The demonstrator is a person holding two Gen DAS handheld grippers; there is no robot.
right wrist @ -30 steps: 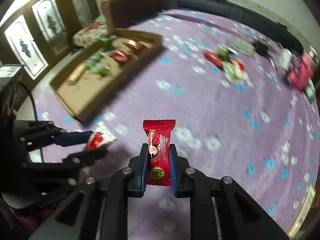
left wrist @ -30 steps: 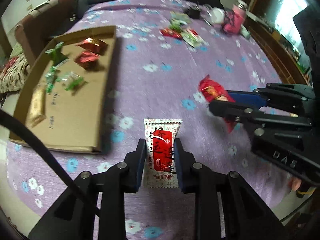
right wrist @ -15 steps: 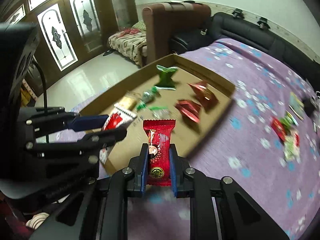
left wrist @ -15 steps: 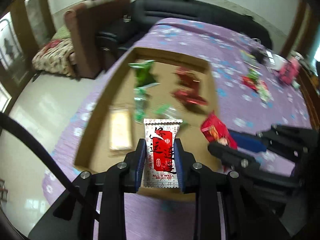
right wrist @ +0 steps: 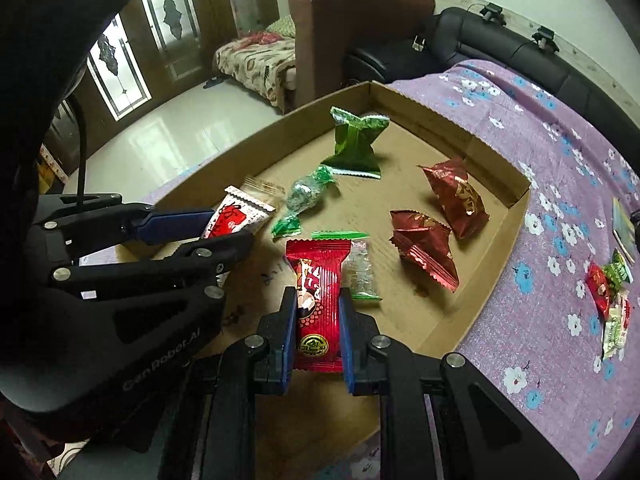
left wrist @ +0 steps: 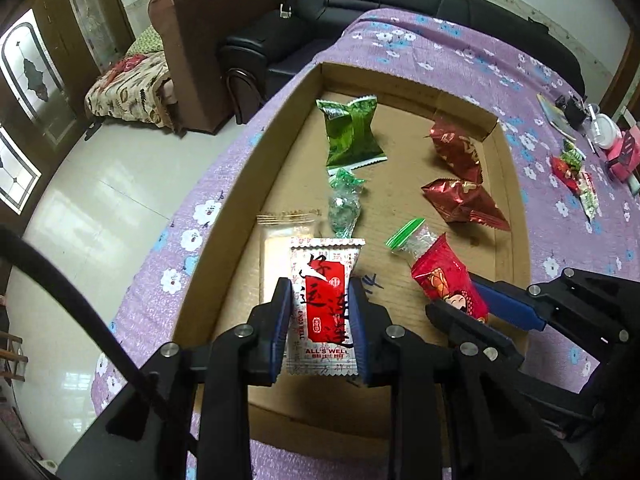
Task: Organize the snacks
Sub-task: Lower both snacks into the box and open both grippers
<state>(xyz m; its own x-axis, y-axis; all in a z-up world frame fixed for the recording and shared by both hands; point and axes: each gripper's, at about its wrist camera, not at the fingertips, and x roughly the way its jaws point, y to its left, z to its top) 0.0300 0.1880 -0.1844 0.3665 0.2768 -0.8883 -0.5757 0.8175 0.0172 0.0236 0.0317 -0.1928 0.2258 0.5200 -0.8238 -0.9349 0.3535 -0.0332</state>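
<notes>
Both tongs clenched over the box (left wrist: 520, 216), left gripper (left wrist: 320, 320) on a white packet (left wrist: 324, 304), right gripper (right wrist: 318, 320) on a red packet (right wrist: 318, 280), neither dropped yet; several snacks already inside, loose pile (right wrist: 610, 300) waits at right edge.

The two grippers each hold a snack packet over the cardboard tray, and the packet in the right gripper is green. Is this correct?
Not quite. Both grippers do hold packets over the cardboard tray, but the packet in the right gripper is red, not green, as the right wrist view shows. The left gripper holds a white packet with a red label.
</notes>
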